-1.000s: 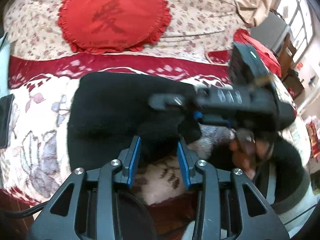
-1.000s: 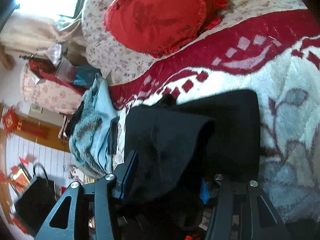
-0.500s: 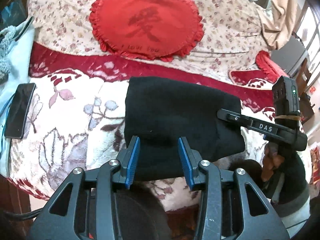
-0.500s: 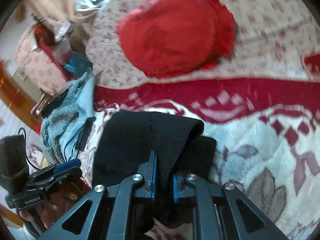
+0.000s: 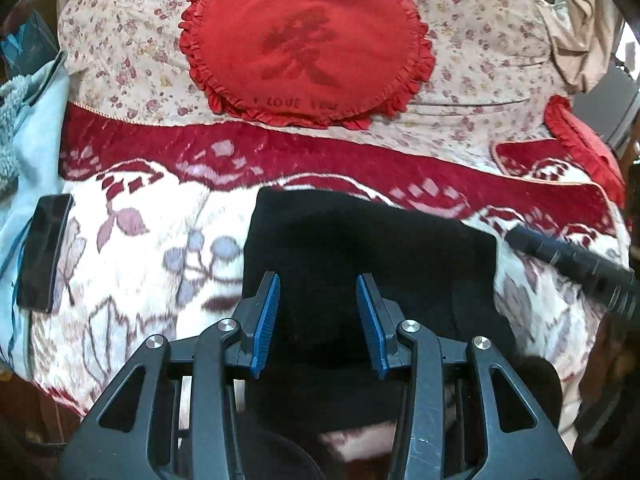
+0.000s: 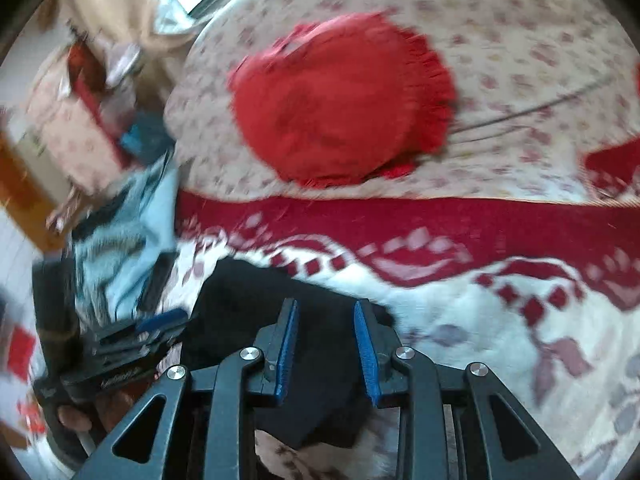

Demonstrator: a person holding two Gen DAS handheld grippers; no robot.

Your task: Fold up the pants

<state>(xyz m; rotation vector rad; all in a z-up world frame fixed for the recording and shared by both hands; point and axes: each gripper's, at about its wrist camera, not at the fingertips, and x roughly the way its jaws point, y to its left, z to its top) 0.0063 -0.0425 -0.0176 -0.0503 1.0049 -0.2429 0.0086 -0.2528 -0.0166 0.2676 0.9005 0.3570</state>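
Black folded pants lie in a compact rectangle on a plush white-and-crimson floral blanket spread over a bed, near its front edge. Beyond the blanket's dark red border, a cream quilt sprinkled with small flowers carries a frilled red heart-shaped cushion bearing a darker character and faint lettering. At the bed's left side a dark phone rests against pale blue fleece fabric, and a second red cushion shows at the far right. The left gripper hovers over the near part of the pants, its blue-padded jaws standing apart with black cloth seen between them but not pinched. The right gripper, seen in a motion-blurred view, has just been opening, and its jaws stand apart above the pants, with no pad pressing on the fabric. Part of the right gripper's black body crosses the right edge of the left wrist view, and the left gripper, held in a person's hand, appears at the lower left of the right wrist view. Bright window light and a beige curtain fill the room's upper left corner, above a clutter of boxes and fabric.
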